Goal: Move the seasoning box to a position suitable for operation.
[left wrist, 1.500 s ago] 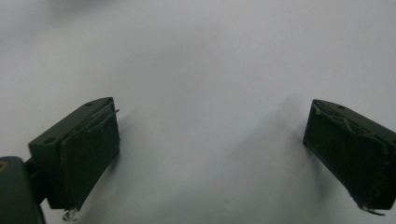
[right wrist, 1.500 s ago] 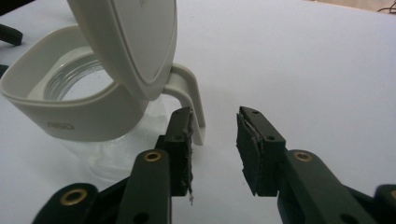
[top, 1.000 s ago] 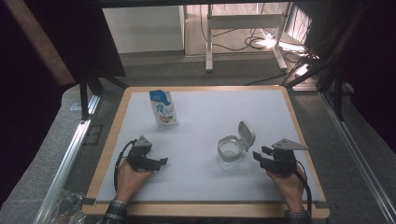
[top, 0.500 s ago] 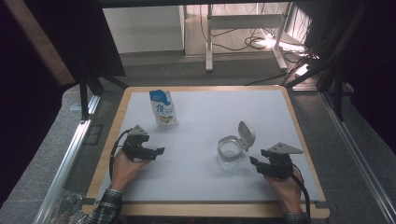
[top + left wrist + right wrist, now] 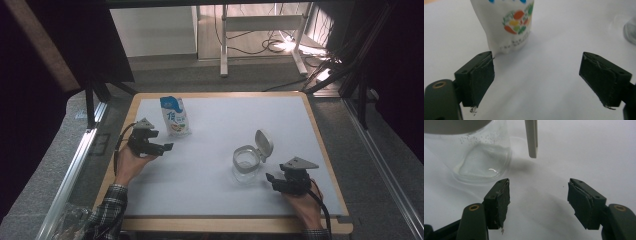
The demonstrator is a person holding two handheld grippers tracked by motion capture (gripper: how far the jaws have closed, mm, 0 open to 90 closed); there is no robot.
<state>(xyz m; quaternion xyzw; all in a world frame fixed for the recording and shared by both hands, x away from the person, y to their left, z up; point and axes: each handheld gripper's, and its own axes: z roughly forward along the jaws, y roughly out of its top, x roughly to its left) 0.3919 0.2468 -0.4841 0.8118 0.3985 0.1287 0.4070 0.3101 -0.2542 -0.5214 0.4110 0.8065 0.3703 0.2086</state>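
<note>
in the high view, the left gripper (image 5: 162,148) is seen at the left middle of the frame, held by a hand in a plaid sleeve (image 5: 107,212), with its jaws spread and nothing between them. it is placed just below and left of the pouch (image 5: 175,116), an upright white and blue soft pack standing at the upper left of the white mat (image 5: 210,170). the right gripper (image 5: 271,179) is seen at the lower right, its jaws apart and empty, just beside the glass jar (image 5: 246,165). the jar is round and clear, with a pale hinged lid (image 5: 263,145) tipped open at its upper right.

in the left gripper view, two black padded jaws with frayed edges are seen wide apart over bare mat; they have just been closing a little. the pouch (image 5: 507,25), printed with vegetables, is seen at the upper left, apart from the pads.

in the right gripper view, the jaws are seen open and have just been opening, with nothing held. the glass jar (image 5: 480,157) is seen at the upper left, and the lid's edge (image 5: 532,137) hangs at the top centre.
</note>
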